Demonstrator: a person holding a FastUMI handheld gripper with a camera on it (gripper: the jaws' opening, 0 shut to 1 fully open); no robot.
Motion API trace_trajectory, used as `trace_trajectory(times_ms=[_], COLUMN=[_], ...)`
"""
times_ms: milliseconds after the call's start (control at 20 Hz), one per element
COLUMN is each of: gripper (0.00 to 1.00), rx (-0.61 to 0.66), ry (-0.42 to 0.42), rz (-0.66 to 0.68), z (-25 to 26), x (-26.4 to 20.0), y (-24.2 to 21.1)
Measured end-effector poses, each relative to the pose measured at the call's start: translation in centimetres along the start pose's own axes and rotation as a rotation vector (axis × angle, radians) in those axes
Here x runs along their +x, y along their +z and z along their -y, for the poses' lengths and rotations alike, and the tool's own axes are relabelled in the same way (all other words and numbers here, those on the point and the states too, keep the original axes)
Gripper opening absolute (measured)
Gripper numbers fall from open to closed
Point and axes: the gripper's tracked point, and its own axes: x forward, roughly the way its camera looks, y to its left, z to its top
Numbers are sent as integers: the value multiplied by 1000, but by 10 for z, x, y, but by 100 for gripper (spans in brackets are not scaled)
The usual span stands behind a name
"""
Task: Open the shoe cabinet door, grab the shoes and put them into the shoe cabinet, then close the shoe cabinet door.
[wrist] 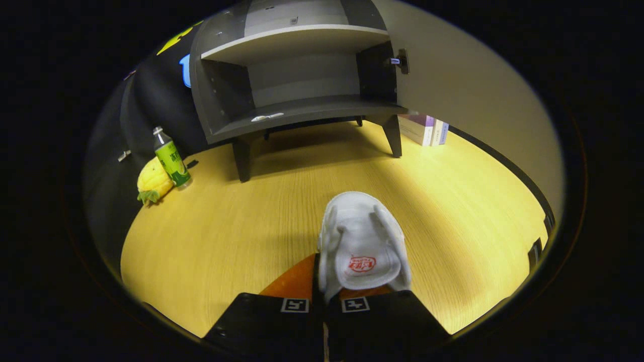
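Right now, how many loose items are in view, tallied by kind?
Shoes: 1, the white shoe pinched in the tongs
Bottles: 1, green-labelled
Pineapple toys: 1
Books: 2, beside the open shoe cabinet
Total: 5

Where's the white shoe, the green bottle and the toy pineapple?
white shoe [359,241]: gripper view, on its tongue, heel gripped in the jaws.
green bottle [172,161]: gripper view, on its label.
toy pineapple [152,182]: gripper view, on its yellow body.

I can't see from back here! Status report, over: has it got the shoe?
Gripper shut on white shoe, toe ahead. Shoe cabinet open beyond, lower shelf free but for a small white scrap. Floor path unobstructed; bottle off left.
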Motion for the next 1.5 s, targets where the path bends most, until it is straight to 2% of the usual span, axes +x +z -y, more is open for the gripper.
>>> trace_trajectory(times_ms=[100, 350, 600, 800, 900, 1150, 1500], gripper=[9, 9, 9, 9, 9, 9, 9], rx=[-4, 42, -16, -44, -43, -82, -124], ry=[-6, 22, 103, 132, 121, 157, 182], rz=[4, 54, 163, 201, 226, 275, 241], z=[5, 7, -13, -26, -28, -52, -80], x=[-2, -43, -105, -125, -122, -99, -24], y=[11, 62, 159, 242, 286, 374, 444])
